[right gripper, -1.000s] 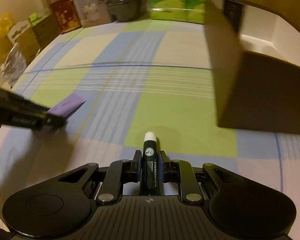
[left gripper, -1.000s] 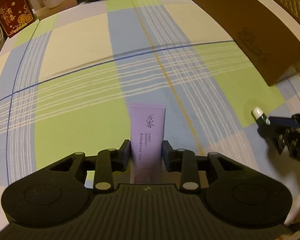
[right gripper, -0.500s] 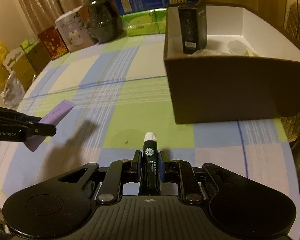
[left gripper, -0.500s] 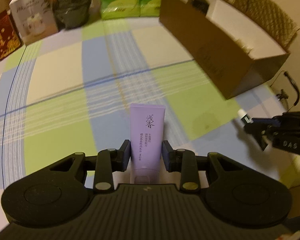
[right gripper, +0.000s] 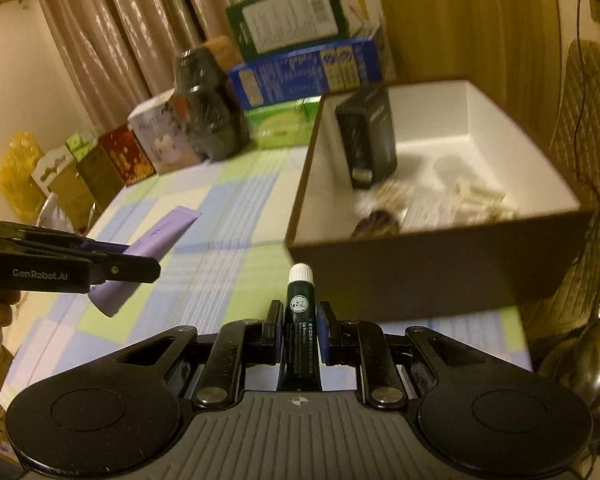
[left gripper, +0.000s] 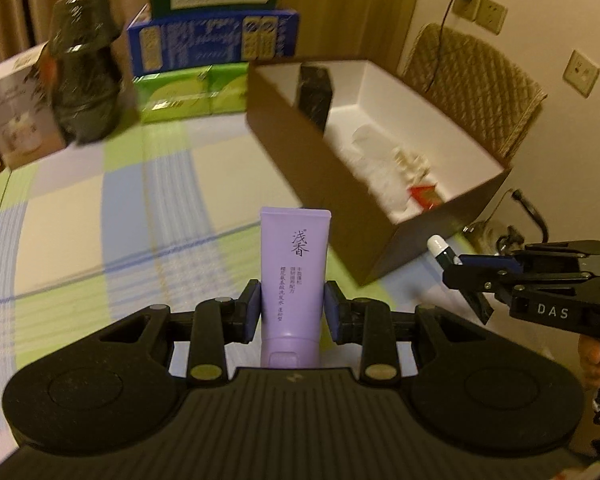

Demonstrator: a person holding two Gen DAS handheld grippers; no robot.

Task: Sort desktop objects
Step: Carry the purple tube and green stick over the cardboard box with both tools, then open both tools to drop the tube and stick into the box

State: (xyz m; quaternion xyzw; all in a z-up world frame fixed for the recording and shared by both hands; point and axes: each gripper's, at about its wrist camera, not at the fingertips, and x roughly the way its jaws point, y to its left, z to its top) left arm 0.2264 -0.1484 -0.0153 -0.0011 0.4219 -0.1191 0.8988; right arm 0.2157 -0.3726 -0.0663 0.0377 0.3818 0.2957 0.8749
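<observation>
- Left of the brown box [left gripper: 340, 184], my left gripper [left gripper: 292, 306] has its jaws closed flat against the sides of the purple tube [left gripper: 293, 268]. The tube is carried in the air above the checked tablecloth [left gripper: 80, 220], crimped end pointing forward.
- Inside the box I can make out a black carton [right gripper: 366, 140] standing against the far-left wall, with pale packets and something red lying on the floor beside it. Blur keeps me from naming them with any confidence.
- Just short of the box's near wall, my right gripper [right gripper: 298, 332] is clamped on the dark green tube [right gripper: 300, 320], white cap leading.
- To do this step well, I would lift each tube over the rim before letting go. I'd aim for the bare white floor to the right of the carton, release one side at a time, and keep my two grippers well apart over the opening.
</observation>
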